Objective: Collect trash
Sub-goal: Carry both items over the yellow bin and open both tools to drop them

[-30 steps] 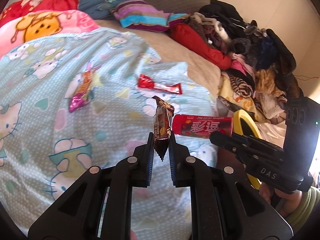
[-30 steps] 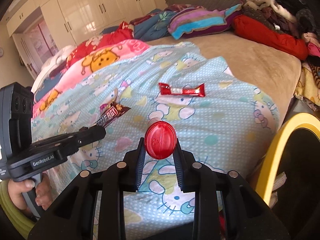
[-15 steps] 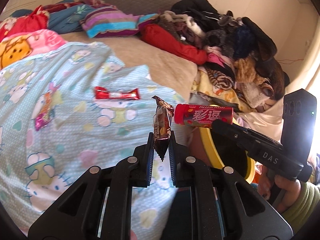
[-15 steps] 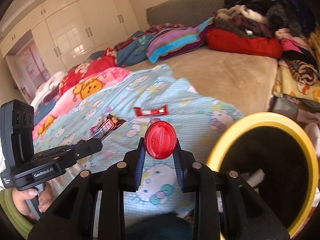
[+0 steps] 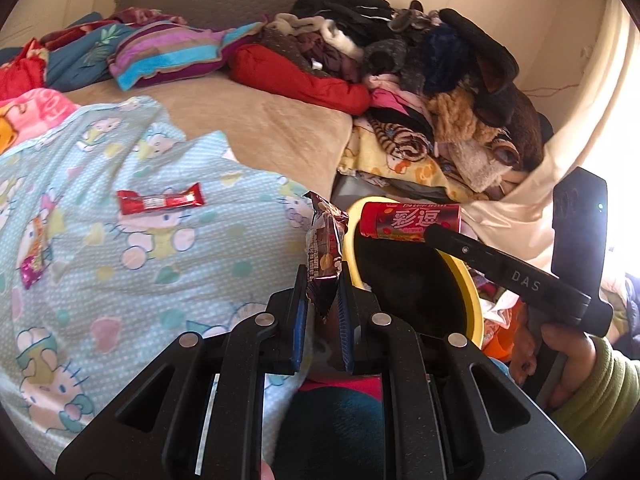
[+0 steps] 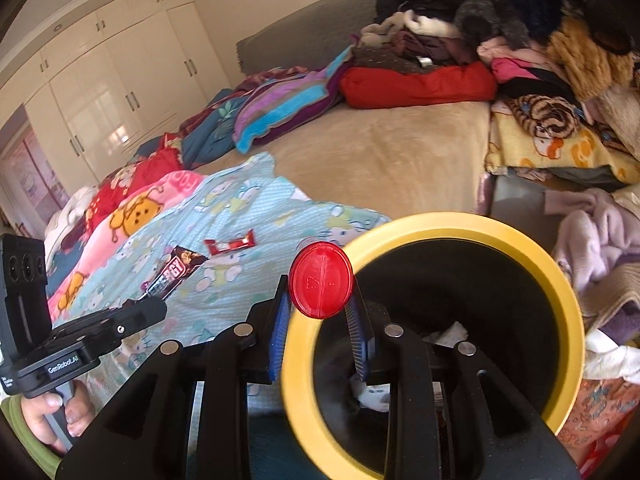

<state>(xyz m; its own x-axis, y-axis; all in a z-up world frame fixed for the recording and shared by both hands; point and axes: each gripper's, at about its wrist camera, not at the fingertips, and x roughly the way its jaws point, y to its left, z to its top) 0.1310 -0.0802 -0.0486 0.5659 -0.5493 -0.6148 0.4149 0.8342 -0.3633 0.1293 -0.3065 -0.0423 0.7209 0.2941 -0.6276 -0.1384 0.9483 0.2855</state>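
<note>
My left gripper (image 5: pixel 322 280) is shut on a brown snack wrapper (image 5: pixel 325 248), which stands up between the blue pads beside the rim of the yellow-rimmed black bin (image 5: pixel 468 280). My right gripper (image 6: pixel 318 296) is shut on a red candy tube (image 6: pixel 321 279), seen end-on over the near rim of the bin (image 6: pixel 560 280). From the left wrist view the same tube (image 5: pixel 410 221) hangs sideways above the bin's mouth. A red wrapper (image 5: pixel 160 202) and a pink-orange wrapper (image 5: pixel 34 258) lie on the light blue cartoon blanket (image 5: pixel 120 280).
A heap of clothes (image 5: pixel 420 72) and a red cushion (image 5: pixel 296 80) fill the right side of the bed. Striped pillows (image 5: pixel 168 52) lie at the back. Some white paper (image 6: pixel 452 332) sits in the bin. White wardrobes (image 6: pixel 120 80) stand behind the bed.
Both grippers have swung right with their loads, from over the blanket to the bin. The bin's mouth now fills the right wrist view and the tube hangs over it.
</note>
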